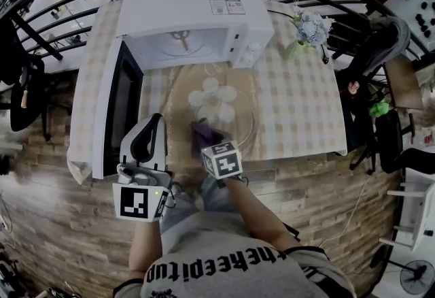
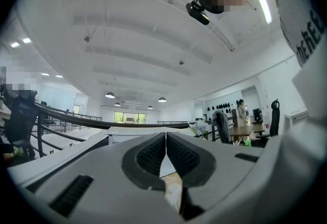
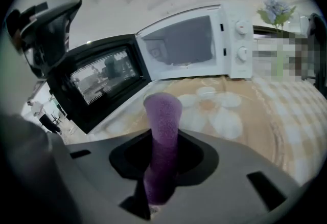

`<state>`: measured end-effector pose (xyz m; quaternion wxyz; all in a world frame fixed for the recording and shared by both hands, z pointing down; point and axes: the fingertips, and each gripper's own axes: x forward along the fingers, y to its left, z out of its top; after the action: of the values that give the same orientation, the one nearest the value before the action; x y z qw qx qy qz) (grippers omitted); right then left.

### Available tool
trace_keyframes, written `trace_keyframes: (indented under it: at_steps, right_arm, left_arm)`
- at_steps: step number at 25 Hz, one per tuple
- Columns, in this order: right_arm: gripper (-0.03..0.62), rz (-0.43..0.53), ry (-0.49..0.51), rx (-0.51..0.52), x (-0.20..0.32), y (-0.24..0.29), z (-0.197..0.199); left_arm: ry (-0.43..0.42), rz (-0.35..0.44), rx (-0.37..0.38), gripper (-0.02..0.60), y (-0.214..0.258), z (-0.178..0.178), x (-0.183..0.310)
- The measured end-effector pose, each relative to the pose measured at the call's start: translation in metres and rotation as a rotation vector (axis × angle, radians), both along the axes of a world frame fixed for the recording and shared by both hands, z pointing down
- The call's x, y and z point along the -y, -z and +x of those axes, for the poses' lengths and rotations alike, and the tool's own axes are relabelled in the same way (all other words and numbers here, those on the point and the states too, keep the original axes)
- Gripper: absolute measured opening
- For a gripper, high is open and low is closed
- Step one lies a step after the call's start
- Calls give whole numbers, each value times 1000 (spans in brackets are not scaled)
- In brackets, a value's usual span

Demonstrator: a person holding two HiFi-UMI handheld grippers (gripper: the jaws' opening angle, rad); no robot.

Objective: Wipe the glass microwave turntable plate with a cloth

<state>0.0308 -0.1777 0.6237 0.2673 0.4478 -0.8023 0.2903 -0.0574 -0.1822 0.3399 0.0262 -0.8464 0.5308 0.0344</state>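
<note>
The glass turntable plate (image 1: 239, 120) lies flat on the tablecloth (image 1: 299, 99), on the near side of the open microwave (image 1: 197, 18). The right gripper (image 1: 206, 141) clamps a purple cloth (image 1: 204, 130) over the plate's near rim. The left gripper (image 1: 151, 128), pinched shut on nothing, steadies nothing, so a hard wipe could slide the plate.

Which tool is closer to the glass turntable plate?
Right. The right tool, shut on the purple cloth, is at the near edge of the plate; the left tool, shut and empty, is off its left side by the microwave door.
</note>
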Motion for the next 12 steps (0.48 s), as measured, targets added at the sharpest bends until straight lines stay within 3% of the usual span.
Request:
trace_keyframes:
  at_steps: [6,12]
  right_arm:
    - [109,7,45,-70,-3,-9,-14]
    - [108,3,-10,-93,-12,-15,22]
  left_arm:
    - [2,-10,1,11,-1,-16,-3]
    - [-30,-8,-7,11,-2,-9,0]
